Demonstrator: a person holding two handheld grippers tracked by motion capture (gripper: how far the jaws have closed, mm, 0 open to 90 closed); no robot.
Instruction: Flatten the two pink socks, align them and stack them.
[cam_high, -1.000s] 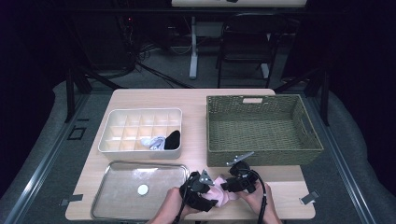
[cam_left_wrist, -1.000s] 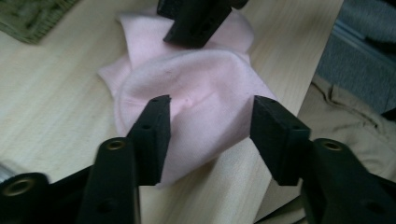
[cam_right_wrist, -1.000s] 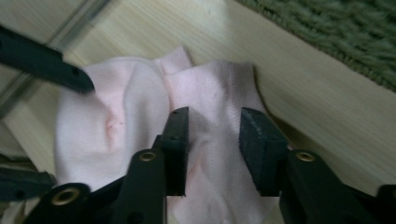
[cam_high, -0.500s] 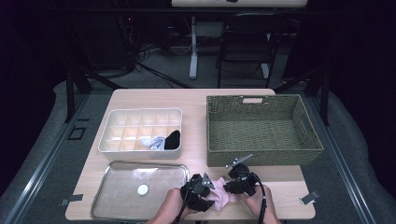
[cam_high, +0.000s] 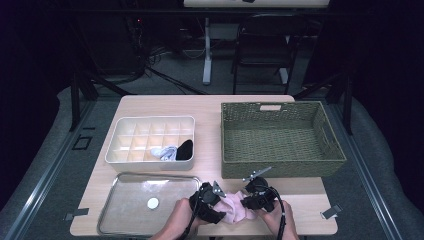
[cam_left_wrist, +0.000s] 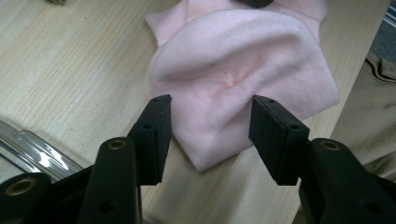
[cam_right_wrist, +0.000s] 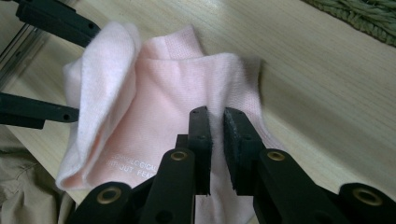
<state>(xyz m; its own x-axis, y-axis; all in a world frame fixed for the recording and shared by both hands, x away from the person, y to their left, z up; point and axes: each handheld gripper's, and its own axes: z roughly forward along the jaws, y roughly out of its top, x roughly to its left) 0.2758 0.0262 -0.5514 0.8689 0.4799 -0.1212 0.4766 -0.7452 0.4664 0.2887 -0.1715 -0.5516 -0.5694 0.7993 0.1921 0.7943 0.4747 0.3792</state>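
Pink sock (cam_high: 234, 210) lies on the wooden table (cam_high: 200, 107) at the bottom centre of the high view, between my two grippers and just right of the clear tray (cam_high: 120, 206). In the left gripper view the folded sock (cam_left_wrist: 238, 79) sits straight ahead of my left gripper (cam_left_wrist: 210, 123), its rounded fold running across the frame, one corner poking down between the jaws. Those jaws stand spread on either side of that corner without pressing it, and they have just been opening with the cloth between them. In the right gripper view my right gripper (cam_right_wrist: 215, 126) is pinched tight on a ridge of the sock (cam_right_wrist: 163, 93) near the frame's middle, the sock stretching away to the upper left toward the other claw. I judge the right hand the anchor here; the left is nearer the free folded end. Both hands come in low from the bottom edge, facing each other across the sock.
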